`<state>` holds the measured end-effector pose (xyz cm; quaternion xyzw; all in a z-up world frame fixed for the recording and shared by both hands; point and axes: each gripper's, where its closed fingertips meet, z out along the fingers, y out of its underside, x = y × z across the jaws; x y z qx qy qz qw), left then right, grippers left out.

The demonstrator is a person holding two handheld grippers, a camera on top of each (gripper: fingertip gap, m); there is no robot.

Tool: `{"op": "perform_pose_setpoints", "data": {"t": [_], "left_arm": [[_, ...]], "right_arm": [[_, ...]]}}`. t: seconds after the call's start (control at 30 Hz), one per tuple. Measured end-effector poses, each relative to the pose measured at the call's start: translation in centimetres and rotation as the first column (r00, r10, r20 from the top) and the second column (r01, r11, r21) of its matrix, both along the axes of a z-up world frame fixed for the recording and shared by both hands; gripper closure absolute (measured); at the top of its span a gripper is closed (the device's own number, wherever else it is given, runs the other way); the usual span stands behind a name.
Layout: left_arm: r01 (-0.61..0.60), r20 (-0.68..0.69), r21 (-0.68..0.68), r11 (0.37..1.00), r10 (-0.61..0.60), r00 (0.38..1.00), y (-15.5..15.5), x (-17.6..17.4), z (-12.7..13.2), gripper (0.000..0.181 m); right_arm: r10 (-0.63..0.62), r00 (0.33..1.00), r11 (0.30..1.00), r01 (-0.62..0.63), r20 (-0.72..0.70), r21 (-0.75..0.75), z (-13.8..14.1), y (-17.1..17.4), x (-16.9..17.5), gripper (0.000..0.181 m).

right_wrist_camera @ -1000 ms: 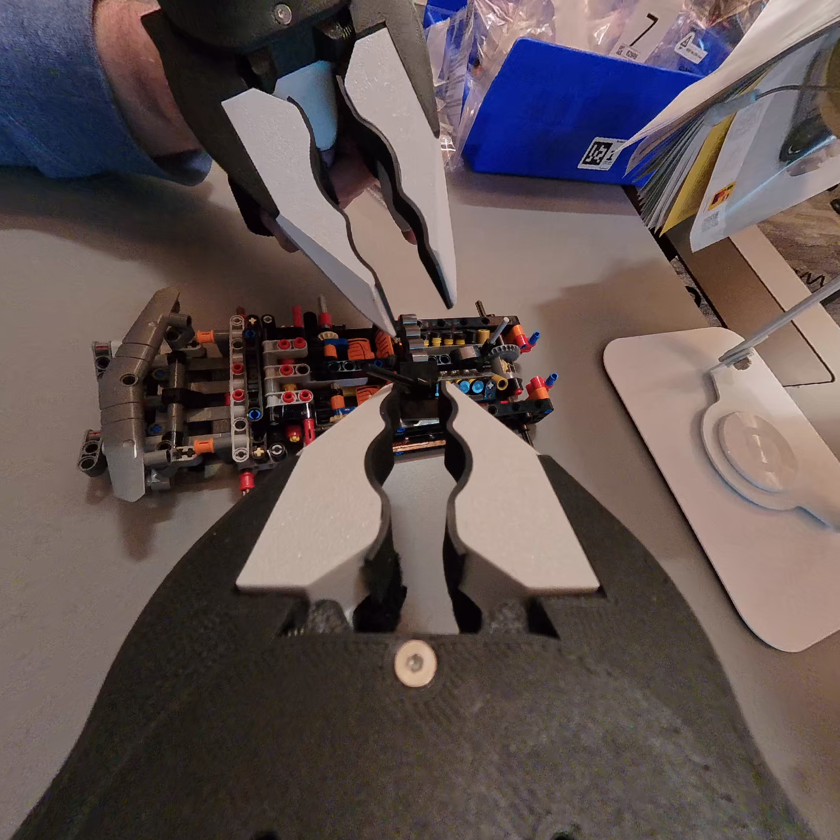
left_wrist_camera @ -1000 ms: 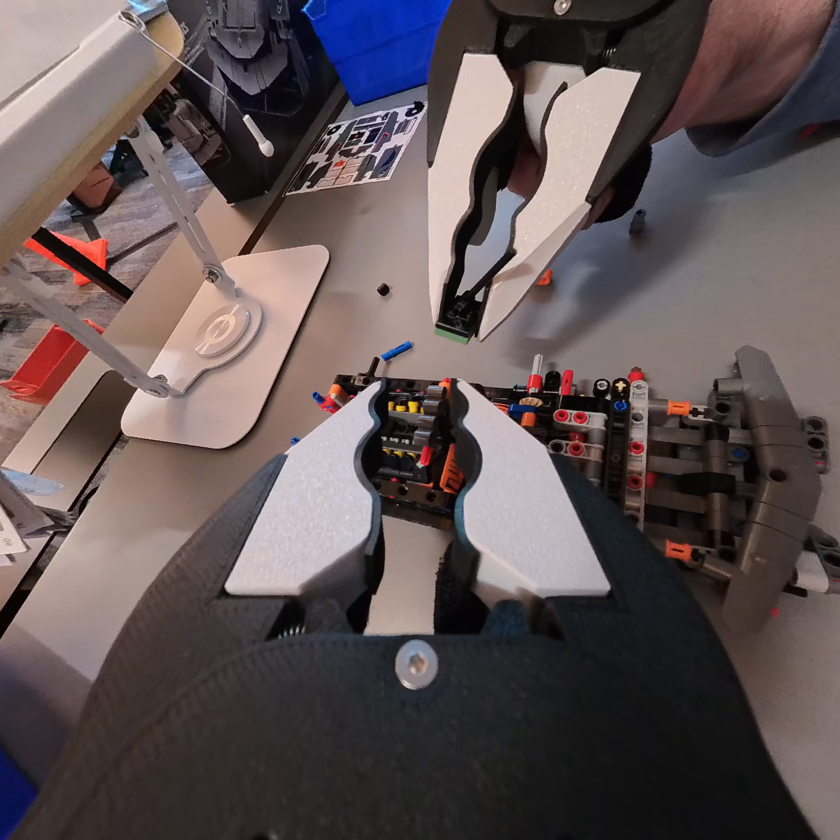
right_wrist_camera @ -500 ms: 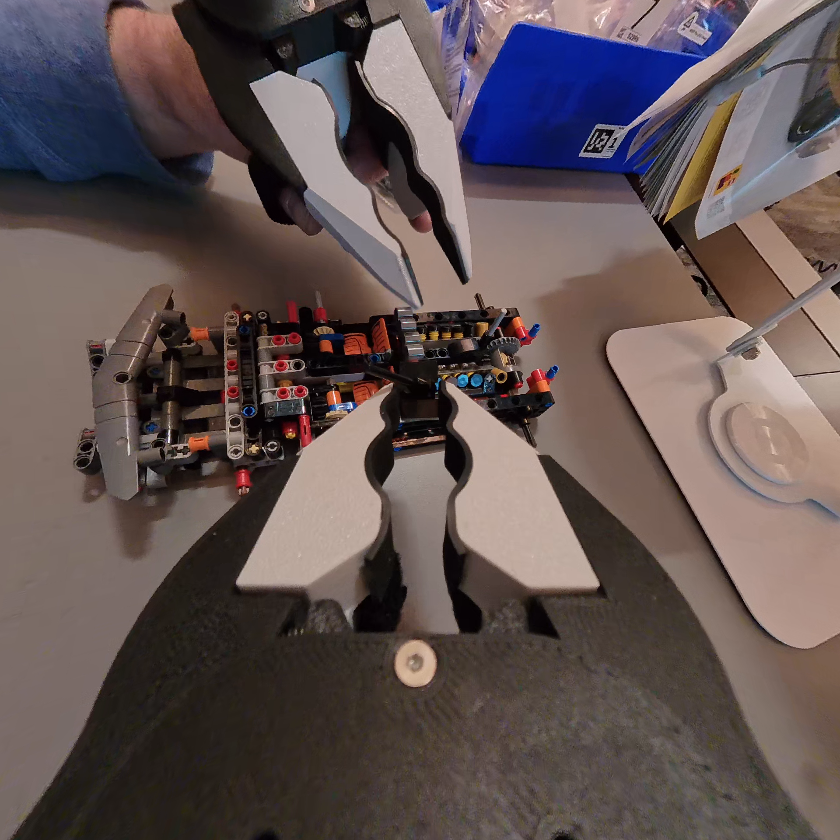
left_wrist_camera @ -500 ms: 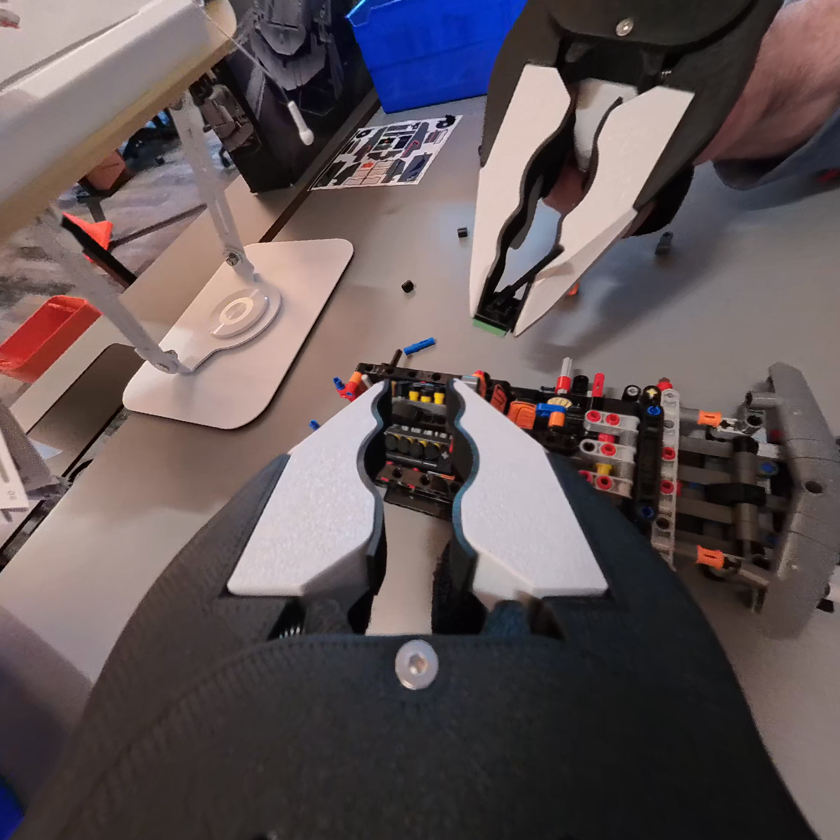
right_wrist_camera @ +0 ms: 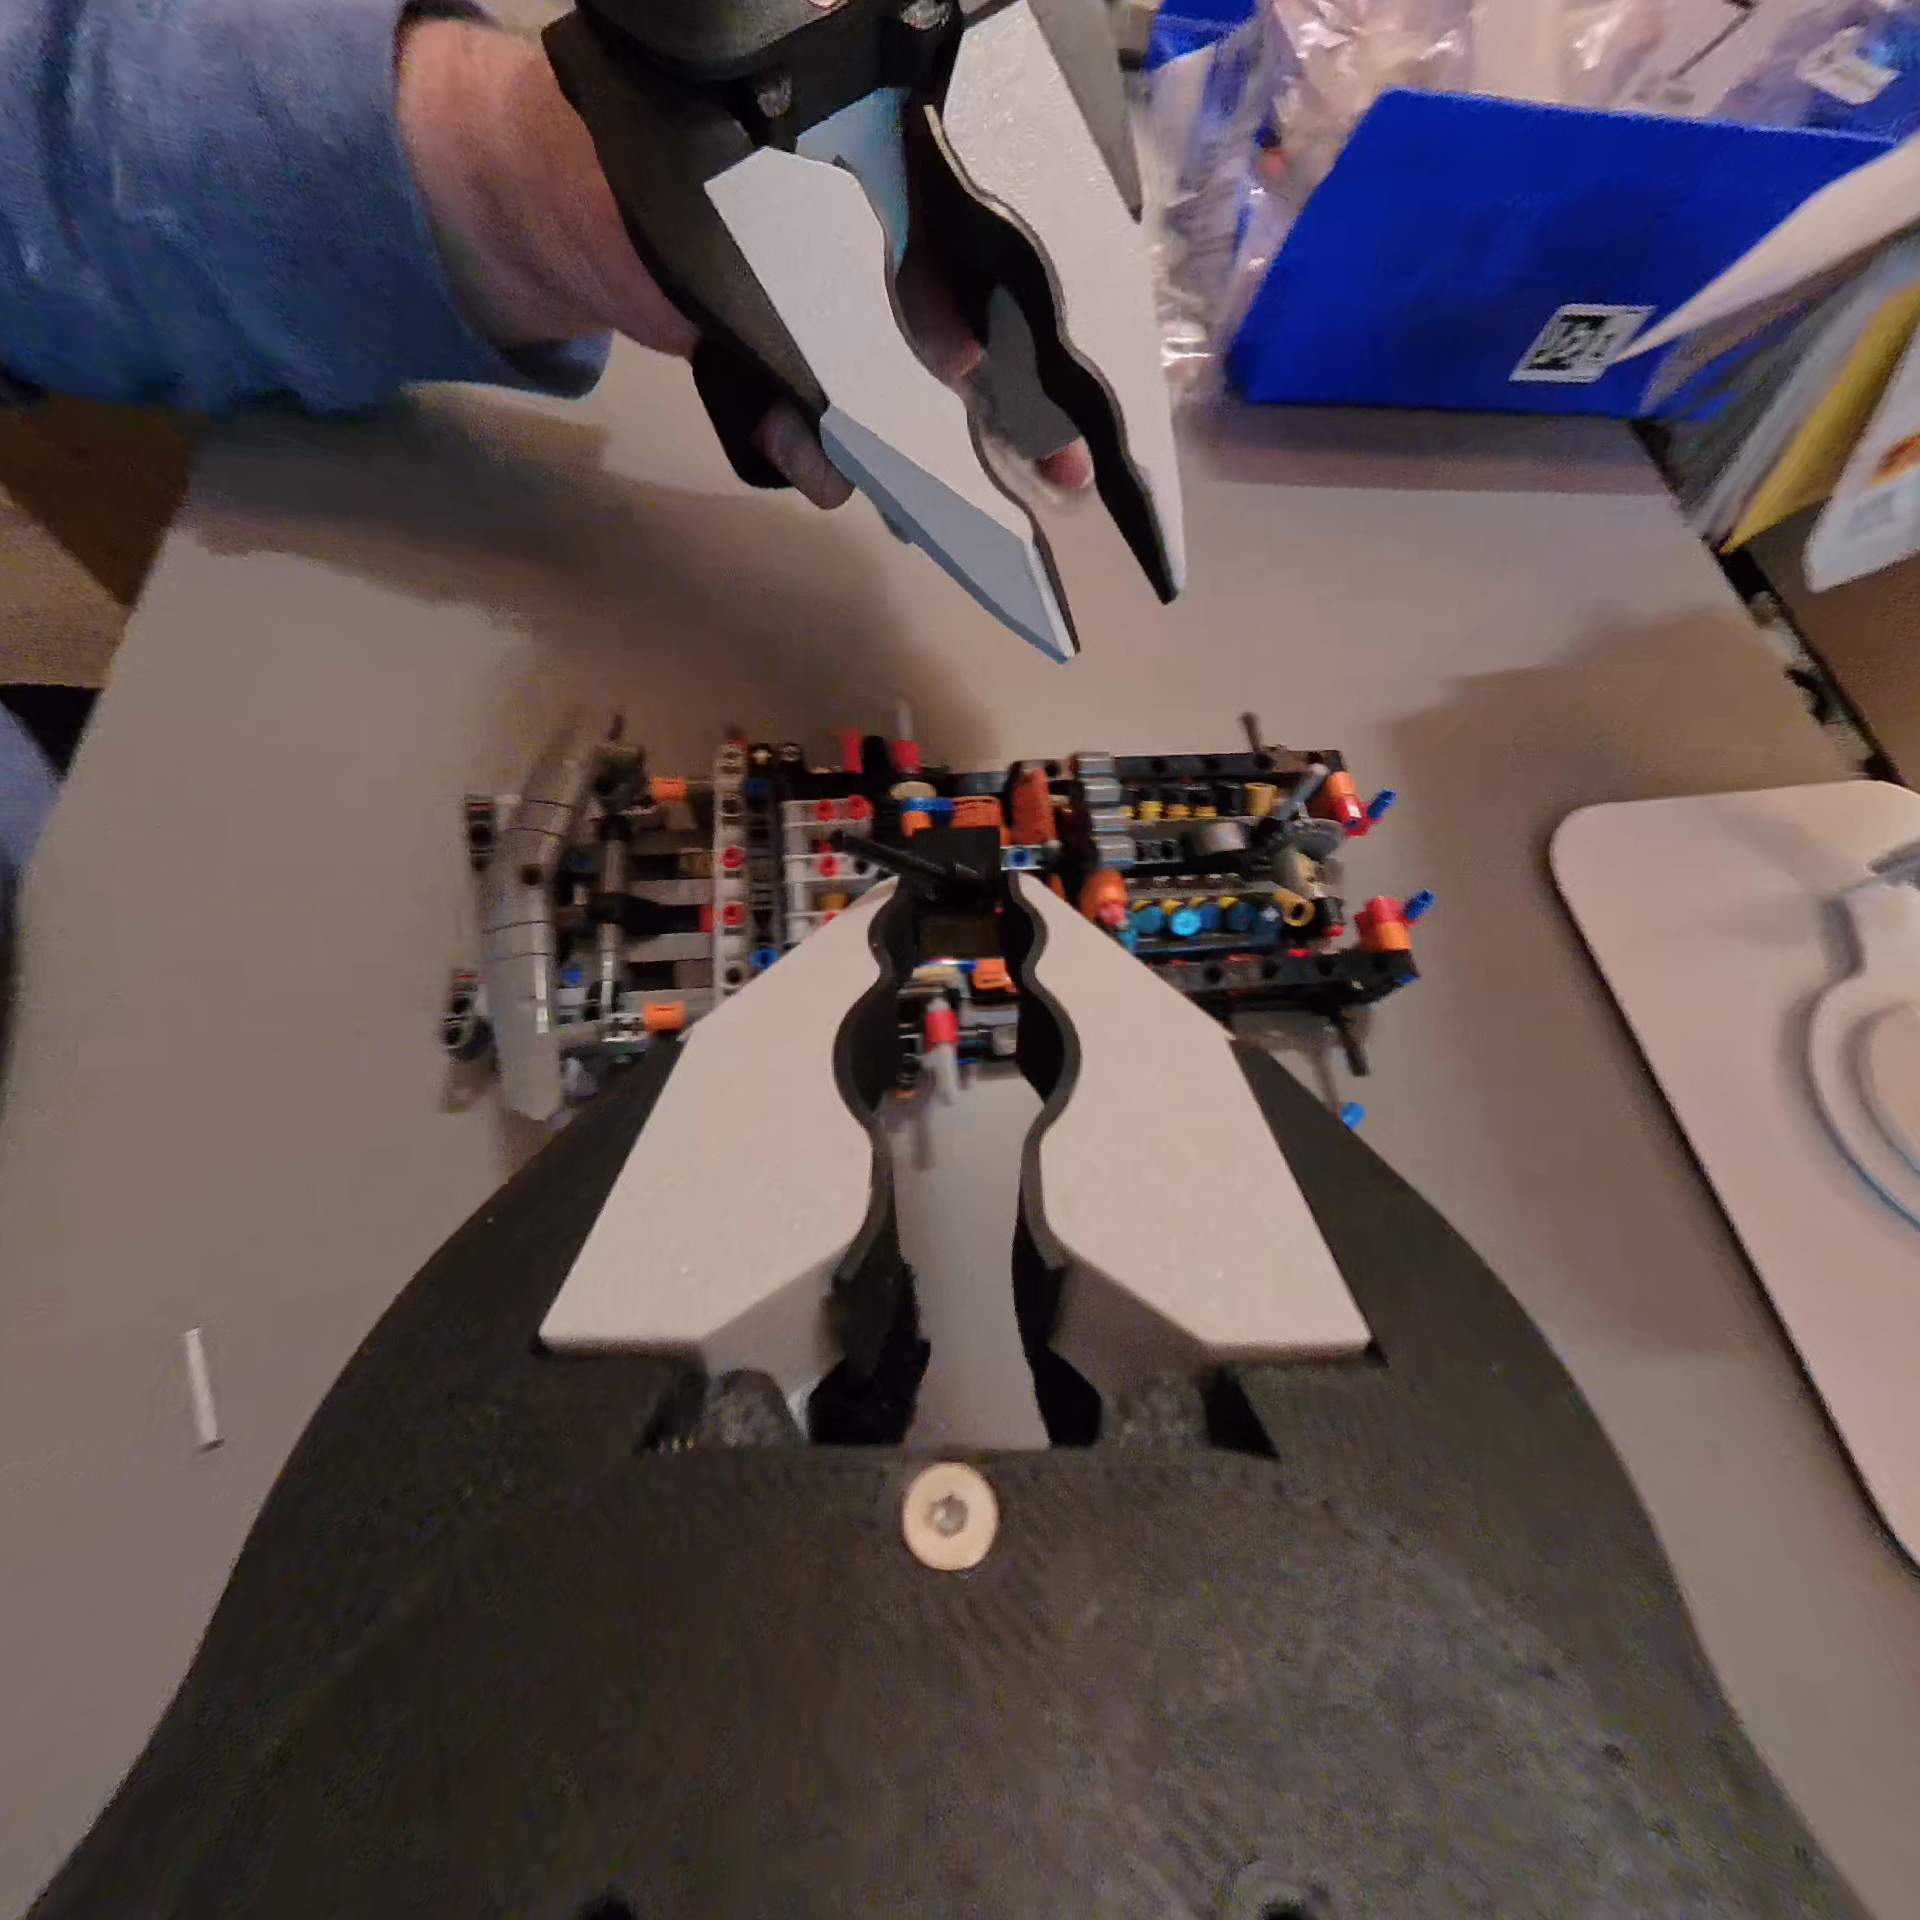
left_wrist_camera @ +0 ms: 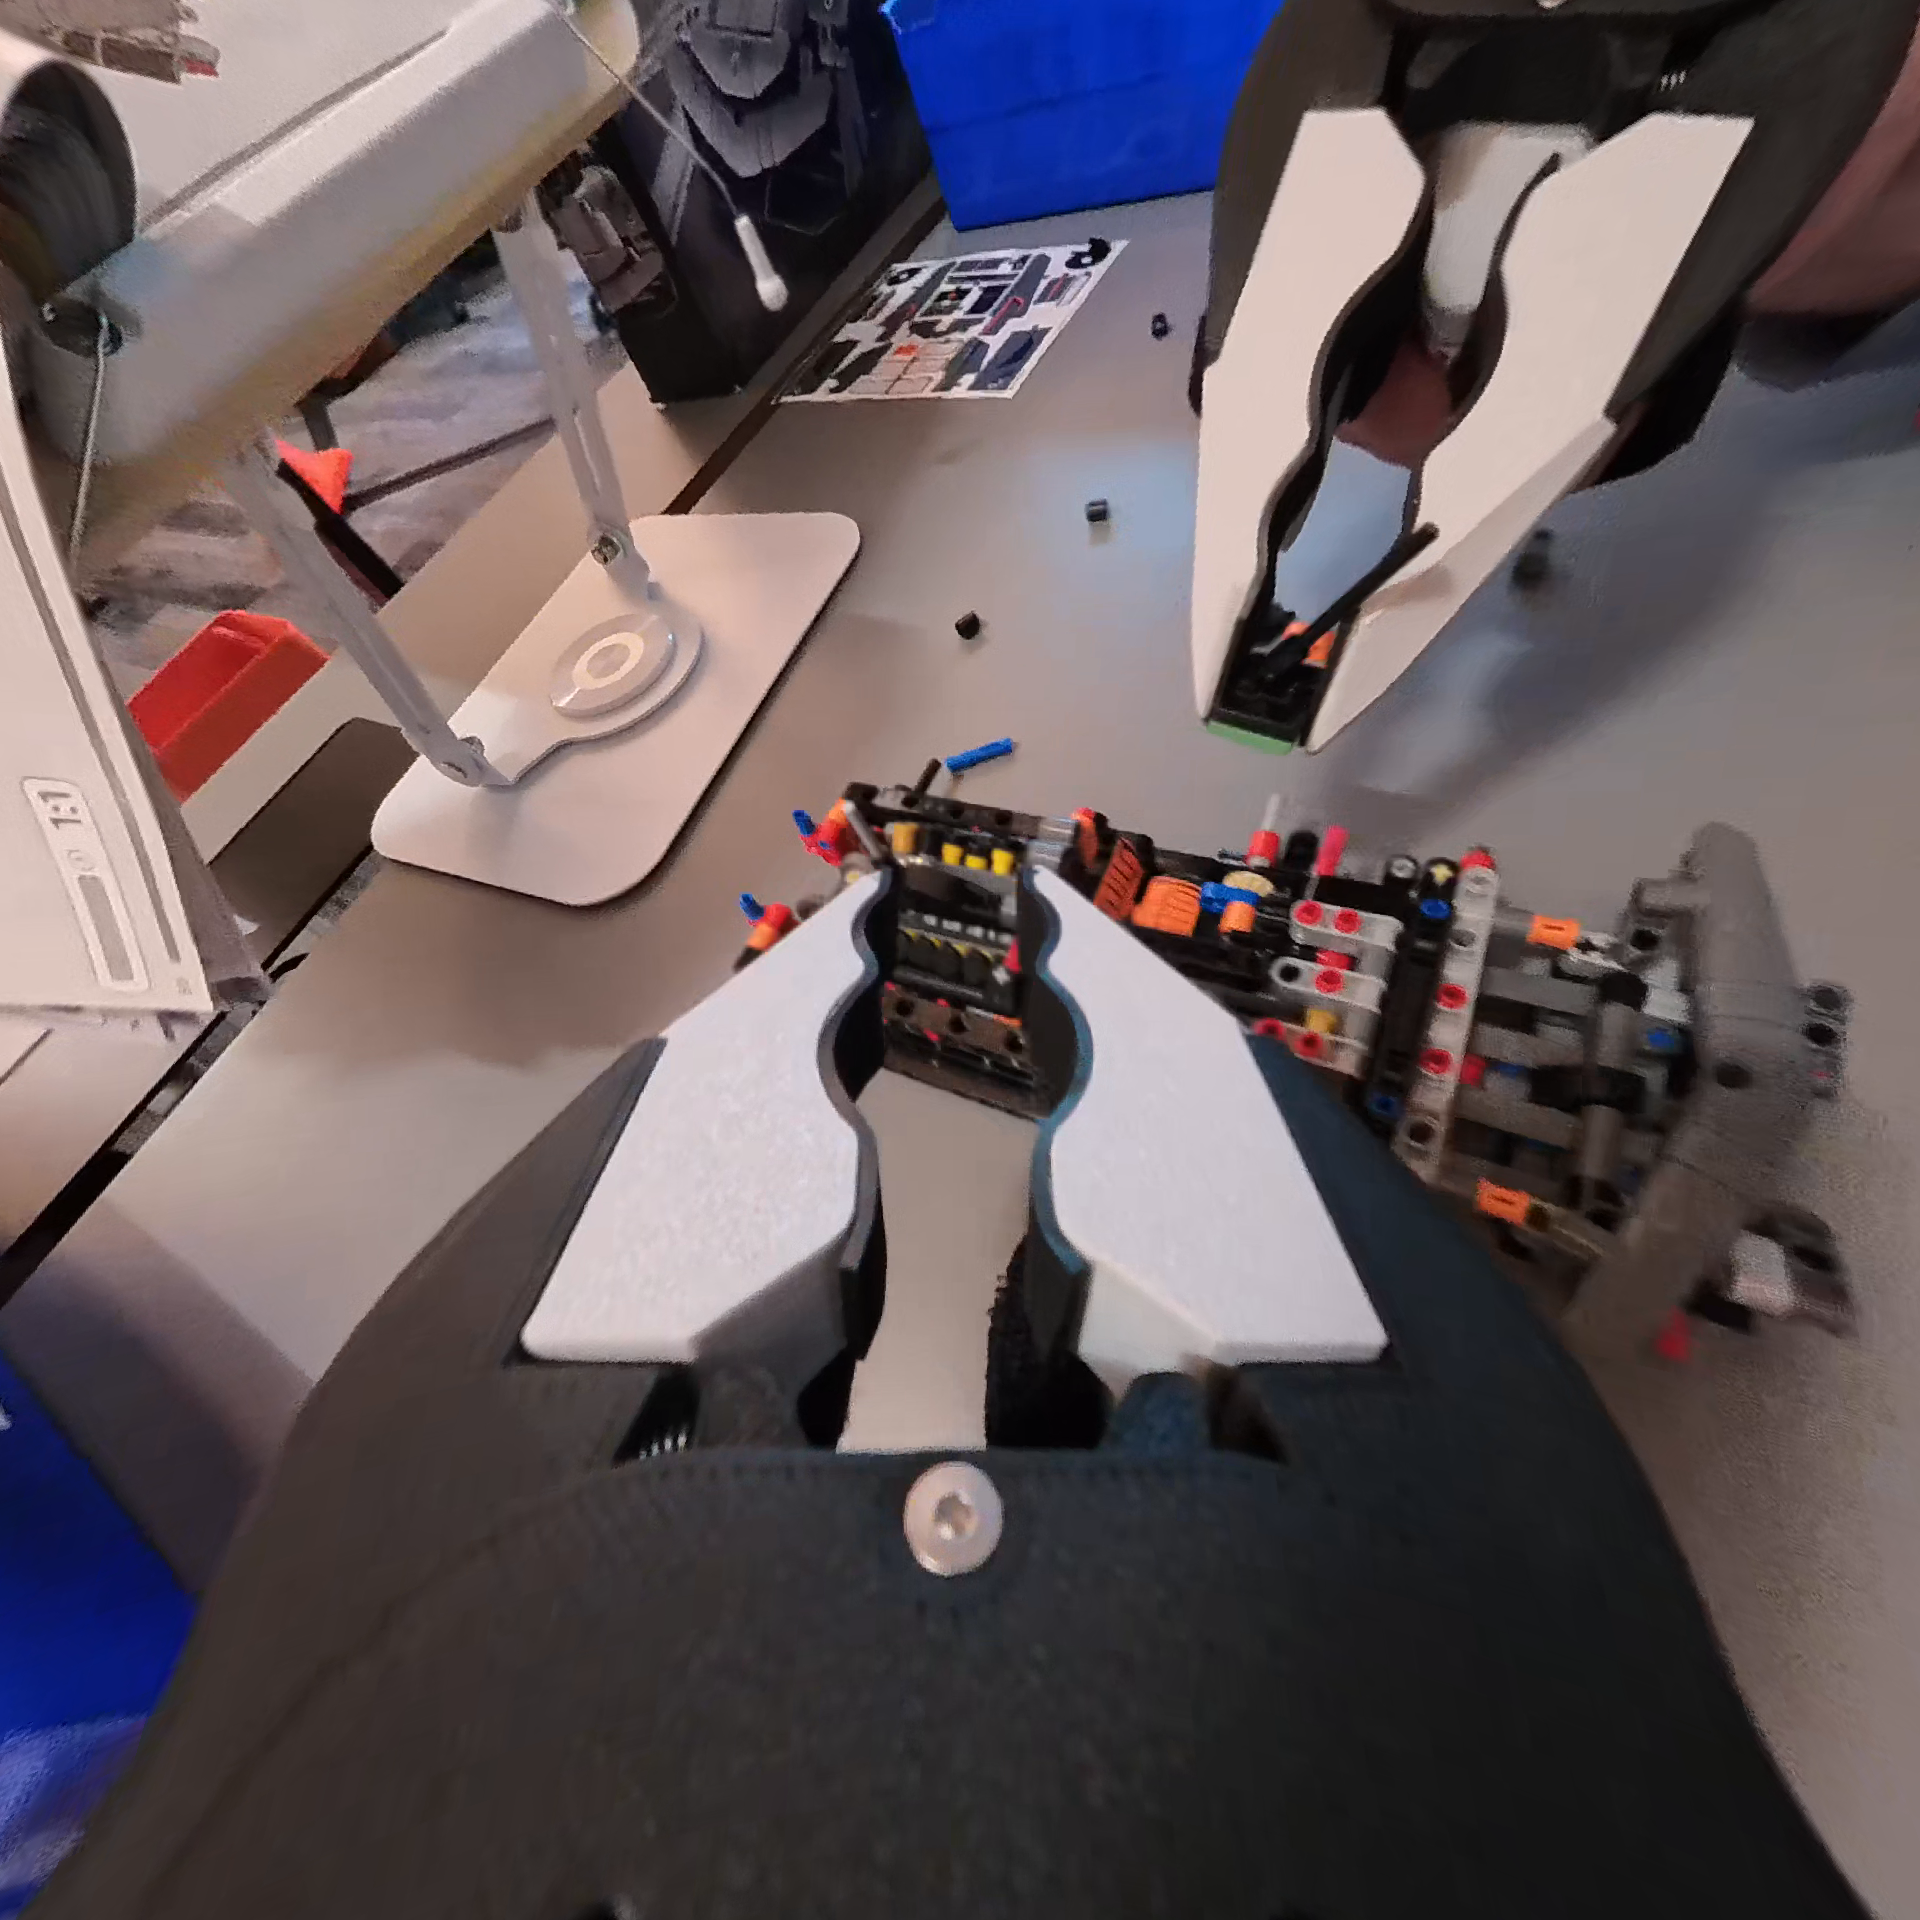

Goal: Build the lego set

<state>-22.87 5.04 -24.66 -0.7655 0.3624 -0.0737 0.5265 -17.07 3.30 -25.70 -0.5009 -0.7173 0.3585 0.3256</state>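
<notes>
The part-built lego model (left_wrist_camera: 1351, 966), black and grey with red, orange and blue pins, lies on the grey table (left_wrist_camera: 1039, 623). It also shows in the right wrist view (right_wrist_camera: 1226, 883). My left gripper (left_wrist_camera: 961, 883) is open and empty, hovering over the model's black end. From the right wrist view the left gripper (right_wrist_camera: 1117, 618) hangs above the model, its tips apart. My right gripper (right_wrist_camera: 958, 888) is shut on a small black lego piece (right_wrist_camera: 951, 868) with a black rod, held above the model's middle. In the left wrist view the right gripper (left_wrist_camera: 1257, 722) holds that piece (left_wrist_camera: 1262, 686), which has a green underside.
A white stand base (left_wrist_camera: 623, 707) sits left of the model, also in the right wrist view (right_wrist_camera: 1714, 987). A blue bin (right_wrist_camera: 1507, 239), plastic bags (right_wrist_camera: 1226, 156) and a booklet (right_wrist_camera: 1818, 312) stand behind. A sticker sheet (left_wrist_camera: 956, 322), loose black bits (left_wrist_camera: 968, 625), a blue pin (left_wrist_camera: 979, 753) and a white rod (right_wrist_camera: 201, 1387) lie around. The grippers' ends are close to 7 cm from one another.
My left gripper has lifted off the model and drawn back, still open. My right gripper, still holding the small black piece, has shifted from the model's end toward its middle.
</notes>
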Motion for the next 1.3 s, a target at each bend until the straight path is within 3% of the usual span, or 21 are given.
{"op": "perform_pose_setpoints", "data": {"t": [0.3, 0.47, 0.53, 0.73, 0.9, 1.03, 1.17, 1.3], "left_arm": [[0.016, -0.029, -0.06, 0.998, -0.017, 0.999, -5.9, 2.5, -1.2, 0.162], [0.054, -0.008, -0.073, 0.996, -0.055, 0.998, -7.2, 4.2, -1.1, 0.163], [0.054, -0.026, -0.018, 0.998, -0.055, 0.998, -7.3, 4.8, -0.7, 0.16], [0.159, -0.342, 0.206, 0.966, -0.081, 0.936, -8.2, 6.8, -0.4, 0.154], [0.208, -0.405, 0.29, 0.934, -0.077, 0.911, -8.4, 7.5, 0.9, 0.164], [0.246, -0.433, 0.296, 0.923, -0.1, 0.896, -8.7, 7.9, 0.6, 0.173], [0.222, -0.382, 0.255, 0.941, -0.113, 0.917, -8.7, 7.7, 0.6, 0.177], [0.152, -0.111, 0.131, 0.98, -0.138, 0.984, -8.2, 7.3, 1.4, 0.177]], "right_arm": [[0.088, 0.993, 0.996, -0.089, 0.079, 0.003, -1.7, -4.5, 0.8, 0.168], [0.08, 0.994, 0.996, -0.082, 0.074, 0.026, -1.7, -5.1, 1.2, 0.168], [0.082, 0.995, 0.996, -0.083, 0.064, 0.013, -1.5, -5.6, 1.3, 0.167], [0.106, 0.993, 0.959, -0.089, 0.048, -0.269, 0.0, -7.0, 1.3, 0.167], [0.163, 0.986, 0.84, -0.124, 0.028, -0.528, 1.2, -7.7, 1.4, 0.167], [0.197, 0.98, 0.784, -0.139, 0.031, -0.605, 1.4, -8.1, 1.5, 0.167], [0.177, 0.984, 0.746, -0.125, 0.013, -0.655, 1.9, -7.8, 1.3, 0.162], [0.114, 0.993, 0.776, -0.093, -0.007, -0.624, 2.5, -6.5, 1.3, 0.154]]}}
